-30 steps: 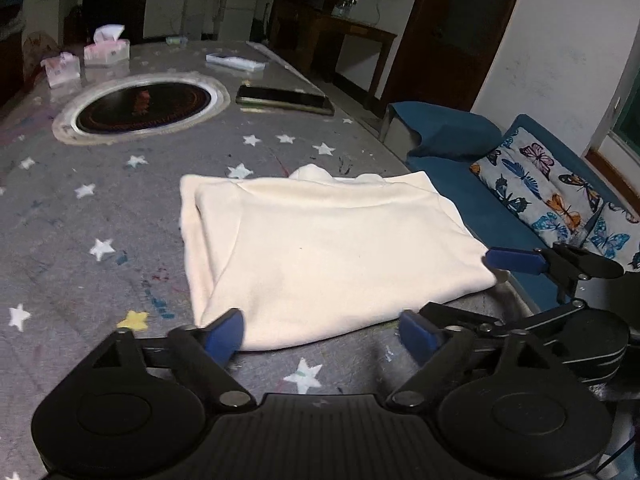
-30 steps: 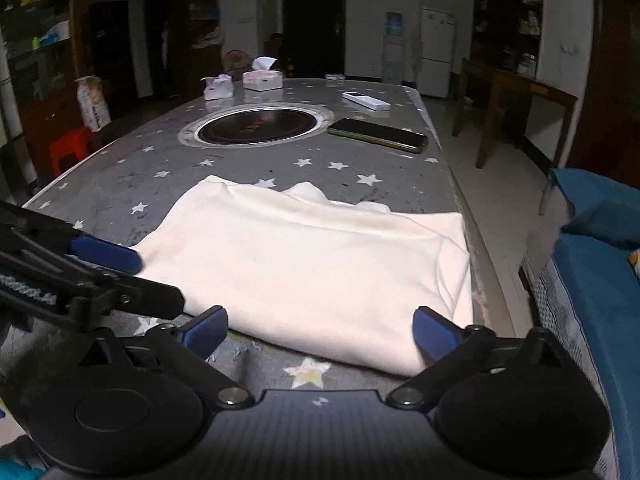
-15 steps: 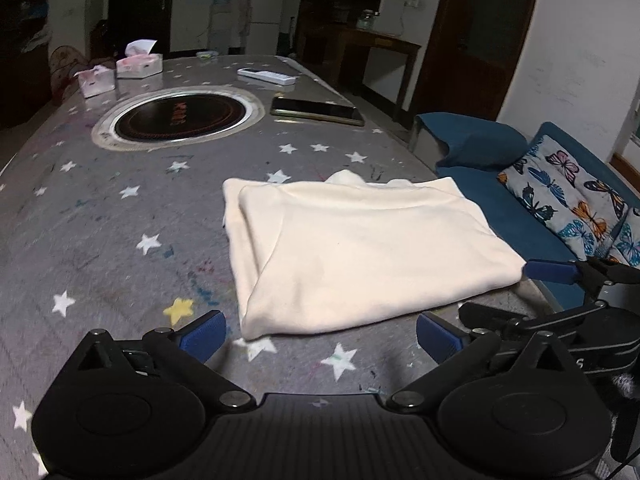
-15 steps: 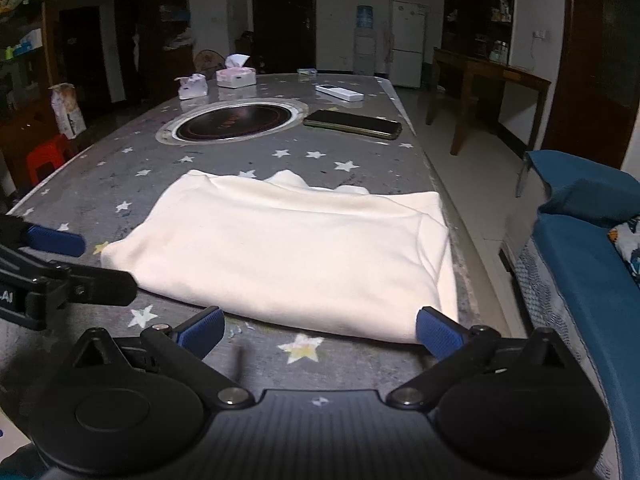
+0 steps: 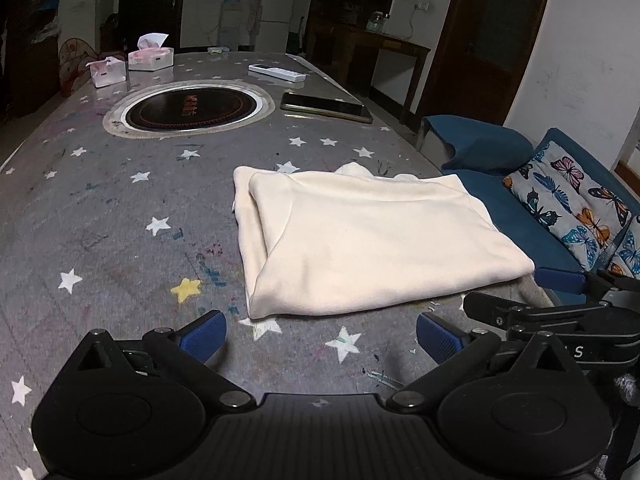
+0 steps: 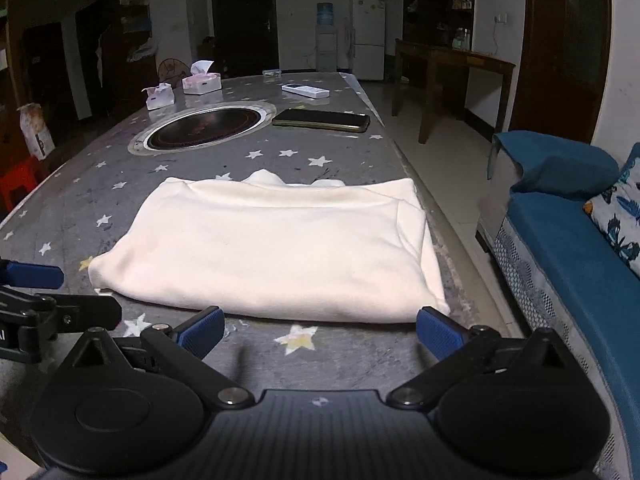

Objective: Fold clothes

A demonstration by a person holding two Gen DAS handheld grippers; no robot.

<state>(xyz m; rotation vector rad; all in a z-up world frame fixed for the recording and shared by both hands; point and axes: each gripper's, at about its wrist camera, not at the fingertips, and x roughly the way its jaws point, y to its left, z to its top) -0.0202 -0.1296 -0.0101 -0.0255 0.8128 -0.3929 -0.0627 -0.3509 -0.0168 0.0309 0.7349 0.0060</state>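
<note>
a cream garment [image 5: 372, 240] lies folded into a thick rectangle on a grey table [image 5: 100, 220] covered with a star-printed cloth, close to the table's near right edge. a bit of lighter fabric pokes out along its far side.

the left gripper [image 5: 320, 334] hangs just short of the garment's near edge, its blue-padded jaws spread wide with nothing between them. the right gripper [image 6: 318, 330] sits the same way at the near edge, jaws wide apart and empty, pads clear of the cloth. each gripper shows at the side of the other's view, the two near one another.

farther along the table is a round black cooktop [image 5: 188, 106] set into the surface, with a dark phone [image 5: 326, 106] to its right and a white remote [image 5: 278, 73] beyond. two tissue boxes [image 5: 150, 58] stand at the far left. a blue sofa [image 6: 568, 256] with a butterfly-print cushion [image 5: 572, 200] runs along the right of the table.
</note>
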